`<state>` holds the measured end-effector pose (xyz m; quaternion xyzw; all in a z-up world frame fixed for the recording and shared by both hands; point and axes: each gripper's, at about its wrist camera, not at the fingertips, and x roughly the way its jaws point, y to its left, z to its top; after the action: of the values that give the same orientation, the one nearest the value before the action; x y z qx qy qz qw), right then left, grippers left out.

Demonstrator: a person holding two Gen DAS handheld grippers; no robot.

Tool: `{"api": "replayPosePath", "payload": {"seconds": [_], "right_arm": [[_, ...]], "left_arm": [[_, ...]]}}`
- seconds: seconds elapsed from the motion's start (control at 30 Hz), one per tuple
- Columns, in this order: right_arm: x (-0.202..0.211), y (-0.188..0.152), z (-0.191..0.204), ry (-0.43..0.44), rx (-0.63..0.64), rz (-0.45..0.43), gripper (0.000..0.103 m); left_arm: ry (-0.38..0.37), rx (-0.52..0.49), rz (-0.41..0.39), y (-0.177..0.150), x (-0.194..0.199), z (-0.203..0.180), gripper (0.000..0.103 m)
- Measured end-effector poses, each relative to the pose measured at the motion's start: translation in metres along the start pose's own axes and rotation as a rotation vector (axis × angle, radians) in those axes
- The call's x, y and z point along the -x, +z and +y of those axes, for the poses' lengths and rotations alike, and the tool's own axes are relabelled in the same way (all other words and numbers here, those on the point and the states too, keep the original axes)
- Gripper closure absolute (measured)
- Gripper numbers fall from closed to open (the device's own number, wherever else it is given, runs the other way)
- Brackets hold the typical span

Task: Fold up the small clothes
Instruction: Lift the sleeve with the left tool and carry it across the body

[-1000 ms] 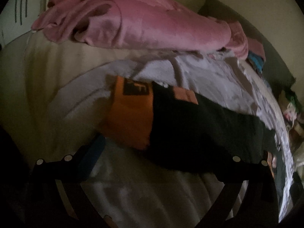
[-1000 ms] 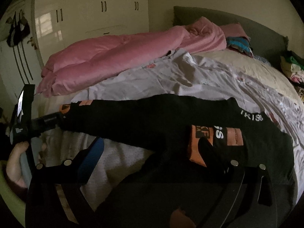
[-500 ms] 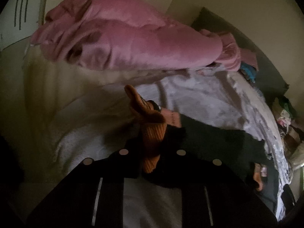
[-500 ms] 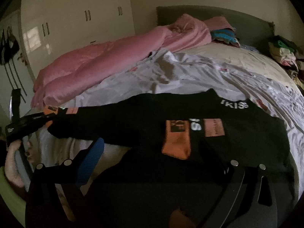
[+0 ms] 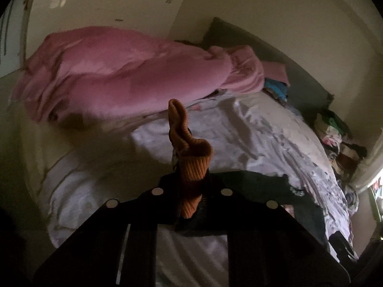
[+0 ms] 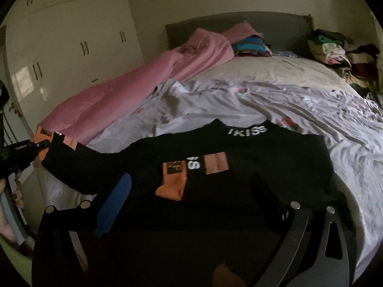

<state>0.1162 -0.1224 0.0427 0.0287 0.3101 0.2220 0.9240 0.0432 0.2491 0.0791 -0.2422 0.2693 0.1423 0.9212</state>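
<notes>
A black sweater (image 6: 251,157) with white lettering and orange patches lies spread on the bed. My left gripper (image 5: 191,198) is shut on the orange cuff (image 5: 189,160) of its left sleeve, which stands up between the jaws. From the right wrist view that gripper (image 6: 40,144) holds the sleeve (image 6: 79,162) stretched out to the left, lifted off the bed. The other orange cuff (image 6: 171,184) lies folded onto the sweater's front. My right gripper (image 6: 191,205) is open just above the sweater's lower part, its blue pad (image 6: 115,203) showing.
A pink duvet (image 6: 124,95) is bunched along the bed's left side. The pale sheet (image 6: 311,110) is crumpled. Folded clothes (image 6: 335,50) are piled at the far right by the headboard (image 6: 239,21). White wardrobes (image 6: 71,35) stand on the left.
My left gripper closed on the orange cuff and lifted it, drawing the sleeve up and out. The right gripper stayed open and rose slightly over the sweater.
</notes>
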Motion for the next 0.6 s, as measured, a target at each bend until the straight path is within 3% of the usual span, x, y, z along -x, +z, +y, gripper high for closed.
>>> {"api": "replayPosePath", "payload": {"seconds": [0.6], "right_arm": [[0.048, -0.004, -0.08, -0.051, -0.147, -0.079, 0.005]], "left_arm": [[-0.157, -0.19, 0.019, 0.009, 0.006, -0.141, 0.097]]}}
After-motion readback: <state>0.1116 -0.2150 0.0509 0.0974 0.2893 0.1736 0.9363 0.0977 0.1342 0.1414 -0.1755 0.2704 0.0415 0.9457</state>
